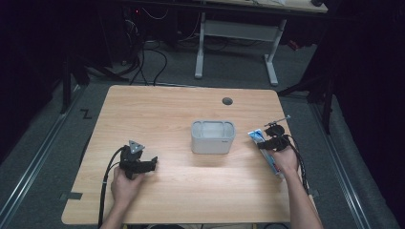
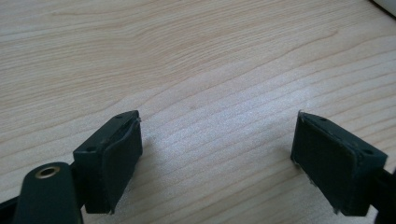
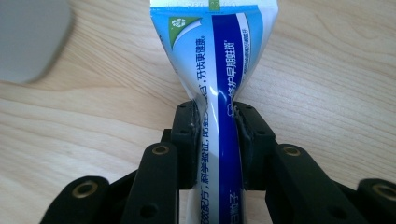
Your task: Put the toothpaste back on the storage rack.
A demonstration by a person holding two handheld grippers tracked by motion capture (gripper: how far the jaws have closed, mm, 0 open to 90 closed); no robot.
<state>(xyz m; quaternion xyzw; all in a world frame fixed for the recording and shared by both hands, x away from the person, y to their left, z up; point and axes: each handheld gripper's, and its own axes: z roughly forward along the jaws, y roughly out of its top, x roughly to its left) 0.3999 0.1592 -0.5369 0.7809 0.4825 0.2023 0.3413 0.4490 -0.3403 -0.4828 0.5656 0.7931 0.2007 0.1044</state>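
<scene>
Nearest me on the left, my left gripper rests low over the bare table, its jaws spread wide with only wood grain between them. On the right, a little farther out, my right gripper pinches the tube across its middle, pads pressing both sides so it narrows there; the tube lies near the table's right edge, its flat crimped end pointing away beyond the jaws. Farther in, mid-table, sits the grey bin, just left of the tube.
</scene>
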